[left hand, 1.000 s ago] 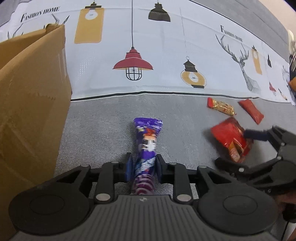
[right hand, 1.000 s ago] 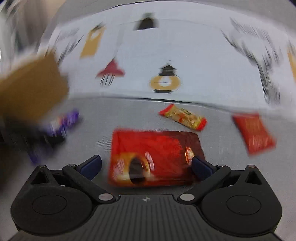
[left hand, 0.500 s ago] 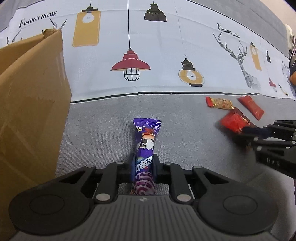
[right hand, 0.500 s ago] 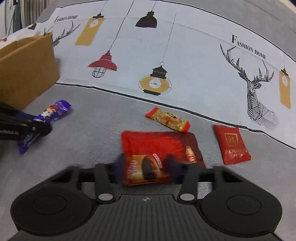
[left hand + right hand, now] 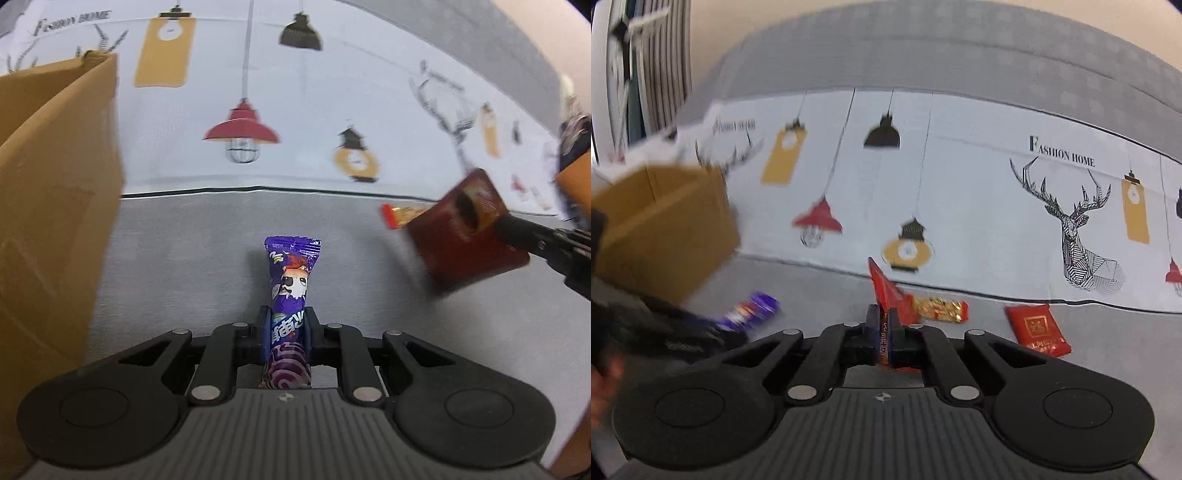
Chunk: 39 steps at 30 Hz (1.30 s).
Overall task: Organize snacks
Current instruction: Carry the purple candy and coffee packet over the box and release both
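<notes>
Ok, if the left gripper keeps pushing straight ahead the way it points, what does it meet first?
Probably nothing soon: beyond the purple snack clamped in the left gripper, only bare grey cushion shows, then the printed backrest cloth. The cardboard box sits off to the left. Depth is uncertain.

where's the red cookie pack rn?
Off the couch, pinched edge-on in the right claw. The left wrist view shows the red cookie pack hanging at right, in front of the gold-and-red bar.

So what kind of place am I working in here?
Probably a home living room: the snacks lie on a grey fabric seat, likely a sofa, with a "Fashion Home" printed cover on its backrest and a cardboard box beside it.
</notes>
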### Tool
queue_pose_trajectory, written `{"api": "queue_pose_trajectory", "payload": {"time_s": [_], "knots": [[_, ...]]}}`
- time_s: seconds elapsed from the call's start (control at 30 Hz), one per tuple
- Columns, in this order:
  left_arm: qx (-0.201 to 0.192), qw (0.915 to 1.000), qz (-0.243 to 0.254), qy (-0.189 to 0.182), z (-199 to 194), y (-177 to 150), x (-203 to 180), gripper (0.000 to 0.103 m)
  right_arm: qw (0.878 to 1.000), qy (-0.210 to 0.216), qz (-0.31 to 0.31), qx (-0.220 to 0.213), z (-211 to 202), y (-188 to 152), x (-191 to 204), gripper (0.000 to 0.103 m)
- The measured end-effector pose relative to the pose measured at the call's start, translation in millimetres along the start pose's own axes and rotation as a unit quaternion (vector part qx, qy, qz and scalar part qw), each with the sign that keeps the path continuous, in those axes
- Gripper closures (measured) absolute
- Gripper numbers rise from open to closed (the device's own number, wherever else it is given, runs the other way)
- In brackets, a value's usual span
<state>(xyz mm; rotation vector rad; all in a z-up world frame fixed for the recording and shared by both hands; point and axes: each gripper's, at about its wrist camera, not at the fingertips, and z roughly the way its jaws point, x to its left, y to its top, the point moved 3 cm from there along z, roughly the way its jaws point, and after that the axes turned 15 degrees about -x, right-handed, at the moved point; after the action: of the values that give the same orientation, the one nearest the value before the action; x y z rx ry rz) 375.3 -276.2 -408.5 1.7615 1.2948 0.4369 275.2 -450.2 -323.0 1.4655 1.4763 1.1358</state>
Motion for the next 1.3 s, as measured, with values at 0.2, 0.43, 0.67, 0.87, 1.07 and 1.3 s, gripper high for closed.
{"api": "queue_pose_trajectory", "payload": {"time_s": [0.2, 0.43, 0.67, 0.87, 1.07, 1.3], "knots": [[-0.022, 0.9994, 0.015, -0.022, -24.8, 12.4, -12.7, 0.085, 0.999, 0.026, 0.002, -0.025, -13.9, 21.5, 22.6, 0.102], [-0.071, 0.9963, -0.017, -0.046, -76.4, 46.5, -4.5, 0.085, 0.999, 0.029, -0.001, -0.044, -35.4, 49.1, 63.6, 0.103], [-0.151, 0.9873, -0.02, -0.045, -155.7, 86.9, 12.1, 0.085, 0.995, 0.041, -0.047, -0.08, -69.0, 97.4, 136.0, 0.103], [-0.232, 0.9721, -0.017, -0.029, -240.1, 115.6, 48.5, 0.085, 0.987, 0.058, -0.084, -0.127, -99.8, 151.9, 206.5, 0.103], [-0.289, 0.9567, -0.033, -0.011, -311.1, 129.4, 97.7, 0.085, 0.977, 0.103, -0.096, -0.158, -116.4, 188.2, 277.5, 0.103], [-0.307, 0.9495, -0.057, 0.023, -352.6, 117.0, 167.0, 0.085, 0.973, 0.172, -0.058, -0.14, -100.1, 193.1, 335.8, 0.103]]}}
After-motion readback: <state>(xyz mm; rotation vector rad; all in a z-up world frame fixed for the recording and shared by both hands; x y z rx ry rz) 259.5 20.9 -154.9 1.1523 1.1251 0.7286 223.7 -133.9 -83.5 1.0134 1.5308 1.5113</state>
